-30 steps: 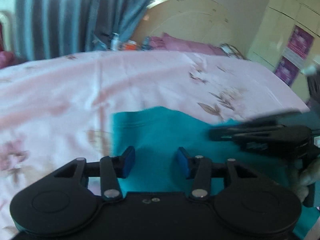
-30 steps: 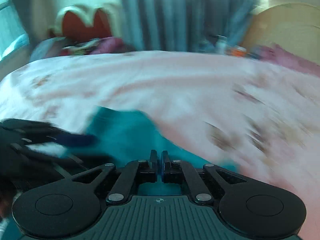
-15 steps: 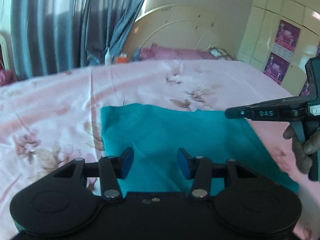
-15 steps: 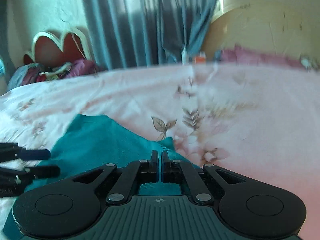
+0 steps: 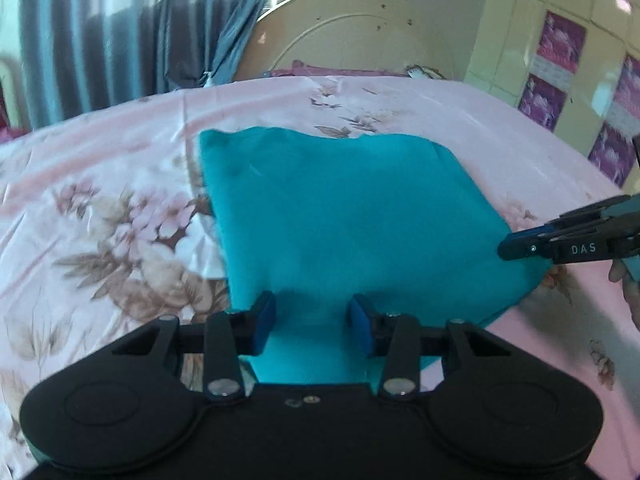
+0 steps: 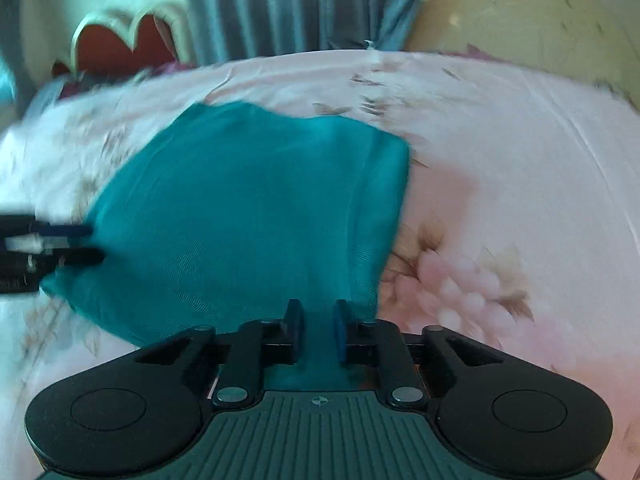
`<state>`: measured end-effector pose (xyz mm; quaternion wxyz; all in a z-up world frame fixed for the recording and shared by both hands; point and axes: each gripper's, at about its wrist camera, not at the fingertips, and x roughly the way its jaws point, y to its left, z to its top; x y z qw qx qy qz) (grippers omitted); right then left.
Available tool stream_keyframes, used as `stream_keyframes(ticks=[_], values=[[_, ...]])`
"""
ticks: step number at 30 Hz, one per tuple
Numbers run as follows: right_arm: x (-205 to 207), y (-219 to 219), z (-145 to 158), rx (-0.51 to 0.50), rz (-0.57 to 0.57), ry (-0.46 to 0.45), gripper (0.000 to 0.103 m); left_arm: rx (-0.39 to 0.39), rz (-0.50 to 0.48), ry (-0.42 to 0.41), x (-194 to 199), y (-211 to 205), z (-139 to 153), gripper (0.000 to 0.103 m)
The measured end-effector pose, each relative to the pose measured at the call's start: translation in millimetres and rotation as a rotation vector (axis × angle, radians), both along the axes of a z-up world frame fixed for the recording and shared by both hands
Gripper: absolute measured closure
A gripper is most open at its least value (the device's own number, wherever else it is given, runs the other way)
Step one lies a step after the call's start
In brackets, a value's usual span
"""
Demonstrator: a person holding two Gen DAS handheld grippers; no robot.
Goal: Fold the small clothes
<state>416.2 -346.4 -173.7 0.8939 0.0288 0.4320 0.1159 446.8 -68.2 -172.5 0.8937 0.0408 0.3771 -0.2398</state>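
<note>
1. Pink floral bedsheet (image 5: 120, 208) spread over the whole bed, with a cream headboard (image 5: 352, 32) and blue-grey curtains (image 5: 100, 28) behind.
2. Teal garment (image 5: 352, 216) lying on the sheet near the bed's front edge, flat and roughly rectangular, with straight side edges and a slightly uneven far edge. Looks already doubled over at least 1 time; exact layer count impossible to read from these views.
3. Left gripper (image 5: 312, 320) low over the garment's near edge, blue pads apart and closing, teal cloth visible between and below them but not pinched.
4. Right gripper (image 6: 316, 330) at the garment's near right corner, jaws parted by a narrow gap and opening, cloth seen in the gap and behind it, pads apparently no longer pressing on it. Visible from the left wrist view too, tips at the cloth's right edge.
5. Judged progress: a fold just laid down, letting go underway. Possibly 1 more fold to shrink the rectangle, or smoothing and setting aside. No other clothes in view, so remaining pieces unknown.
</note>
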Motion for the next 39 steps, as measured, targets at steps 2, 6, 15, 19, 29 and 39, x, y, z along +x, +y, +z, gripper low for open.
stream_keyframes(ticks=[2,6,15,19,29,39], values=[[-3.4,17.7,13.5,-0.046,-0.001,-0.034,0.088,-0.003,0.024,-0.015,-4.0,-5.4,10.1,0.064],[-15.4,45.8,31.3,0.008,0.039,-0.085,0.053,-0.049,0.007,-0.045,-25.5,-25.7,27.2,0.059],[-27.8,51.6,-12.3,-0.108,0.096,-0.005,0.054,0.076,0.040,0.039,-34.3,-31.4,-8.9,0.059],[-27.8,50.0,-17.1,-0.094,0.096,-0.003,0.054,0.055,0.053,0.053,-37.8,-21.3,-8.1,0.060],[-12.2,-14.8,26.2,0.274,-0.037,-0.095,0.059,0.015,0.165,-0.009,-23.0,-9.4,33.8,0.034],[15.4,-41.4,-8.1,0.312,0.012,0.062,0.079,0.136,0.213,0.090,-2.1,-26.7,-4.6,0.031]])
